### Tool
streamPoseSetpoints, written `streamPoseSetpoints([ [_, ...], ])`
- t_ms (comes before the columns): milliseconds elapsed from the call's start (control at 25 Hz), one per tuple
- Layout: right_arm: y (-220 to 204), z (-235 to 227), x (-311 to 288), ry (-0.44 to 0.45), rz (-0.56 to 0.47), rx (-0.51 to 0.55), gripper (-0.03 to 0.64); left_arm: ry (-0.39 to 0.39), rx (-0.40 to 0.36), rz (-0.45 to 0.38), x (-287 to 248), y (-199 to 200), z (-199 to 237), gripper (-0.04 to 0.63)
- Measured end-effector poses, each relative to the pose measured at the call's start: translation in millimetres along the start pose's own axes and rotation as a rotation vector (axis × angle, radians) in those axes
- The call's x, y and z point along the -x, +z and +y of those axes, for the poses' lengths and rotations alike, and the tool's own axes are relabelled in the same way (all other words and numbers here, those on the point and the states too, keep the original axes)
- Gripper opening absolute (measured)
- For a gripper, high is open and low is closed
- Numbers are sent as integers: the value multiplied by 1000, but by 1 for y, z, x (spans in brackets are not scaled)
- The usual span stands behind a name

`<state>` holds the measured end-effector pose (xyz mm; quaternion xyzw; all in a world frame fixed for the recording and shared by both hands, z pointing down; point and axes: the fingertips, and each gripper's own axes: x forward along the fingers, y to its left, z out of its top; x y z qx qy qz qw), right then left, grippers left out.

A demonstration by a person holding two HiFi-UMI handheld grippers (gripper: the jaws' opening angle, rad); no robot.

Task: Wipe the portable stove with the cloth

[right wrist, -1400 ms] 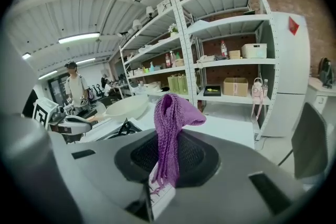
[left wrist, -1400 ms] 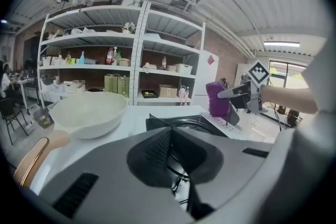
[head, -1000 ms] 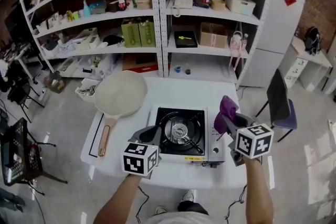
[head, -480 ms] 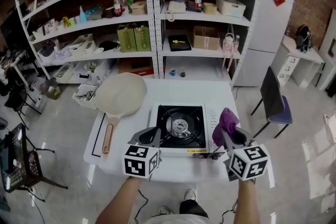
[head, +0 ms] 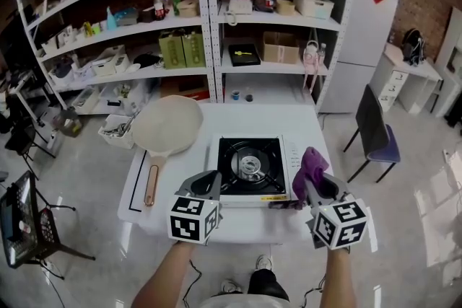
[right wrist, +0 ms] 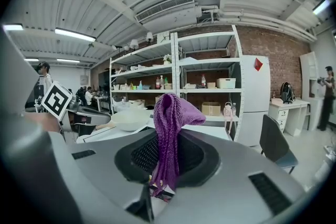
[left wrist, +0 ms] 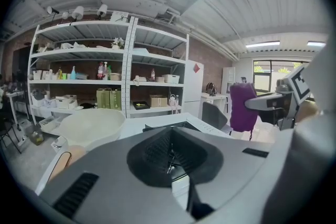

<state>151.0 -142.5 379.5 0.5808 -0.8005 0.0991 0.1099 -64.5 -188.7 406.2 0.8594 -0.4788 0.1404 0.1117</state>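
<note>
A person stands at a white table (head: 299,125) with a gripper in each hand, the portable stove (head: 249,164) between them. From the head view, the right gripper (head: 315,187) holds the purple cloth (head: 310,164) just beside the stove's right end; whether cloth and stove touch cannot be told. The right gripper view shows what that angle does not: its jaws pinch the cloth low down, and the rest stands up and flops over. The left gripper (left wrist: 170,161), near the stove's front left corner, has its jaws pressed together on nothing. Only the head view shows the whole frying pan (head: 166,126), lying left of the stove before the shelves (head: 216,25).
</note>
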Motion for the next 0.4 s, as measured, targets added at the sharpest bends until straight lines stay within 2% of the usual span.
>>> streamPoseSetpoints([
  [400,2,5,7,-6,4,12,63,-18,3,-5,5,2,-4,5],
])
